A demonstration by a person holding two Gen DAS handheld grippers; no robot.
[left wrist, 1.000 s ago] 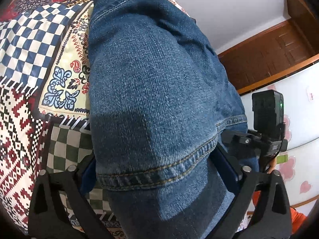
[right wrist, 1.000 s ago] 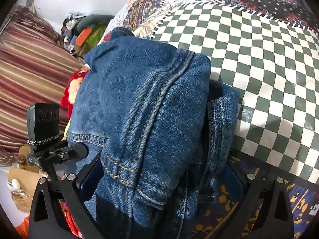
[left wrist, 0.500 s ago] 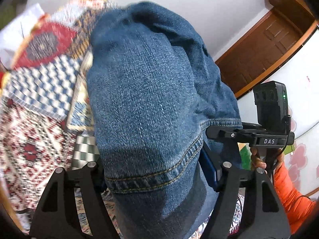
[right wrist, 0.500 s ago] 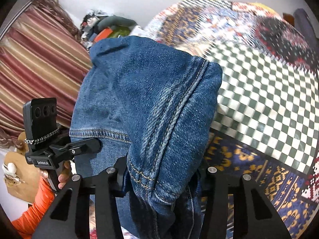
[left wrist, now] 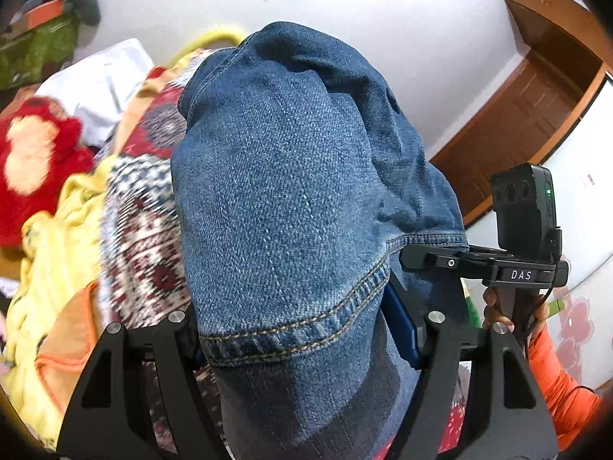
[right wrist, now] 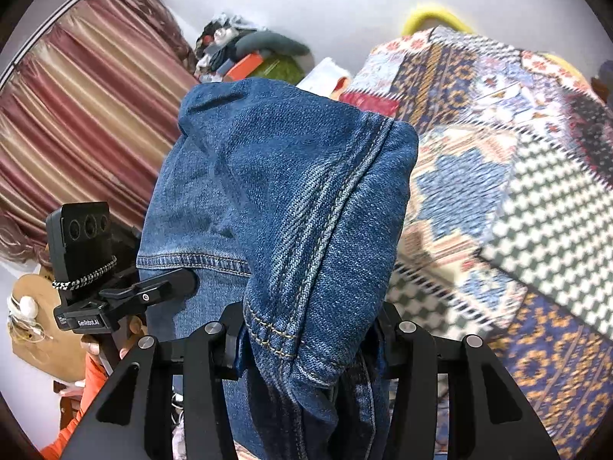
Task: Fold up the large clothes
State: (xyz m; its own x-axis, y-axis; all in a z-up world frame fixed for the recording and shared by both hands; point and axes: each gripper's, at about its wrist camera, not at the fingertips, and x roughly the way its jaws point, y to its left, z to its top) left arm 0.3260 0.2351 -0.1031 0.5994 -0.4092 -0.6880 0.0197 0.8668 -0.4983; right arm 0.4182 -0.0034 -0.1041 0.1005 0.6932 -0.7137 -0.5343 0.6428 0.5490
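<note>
Left gripper (left wrist: pixel 306 337) was clamped on the jeans (left wrist: pixel 291 199) hem; right gripper (right wrist: pixel 306 341) was clamped on their seam. Patterned bedspread (right wrist: pixel 498 153) lay at 2 o'clock.

My jeans (left wrist: pixel 291 207) hang over the quilt (right wrist: pixel 498 199); curtain (right wrist: pixel 76 107) at ten o'clock, door (left wrist: pixel 517 122) at two.

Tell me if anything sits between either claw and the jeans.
Nothing does. The left claw is clamped straight onto the hem of the jeans, and the right claw pinches a bunched seam of the same denim, both lifted above the patterned bedspread.
</note>
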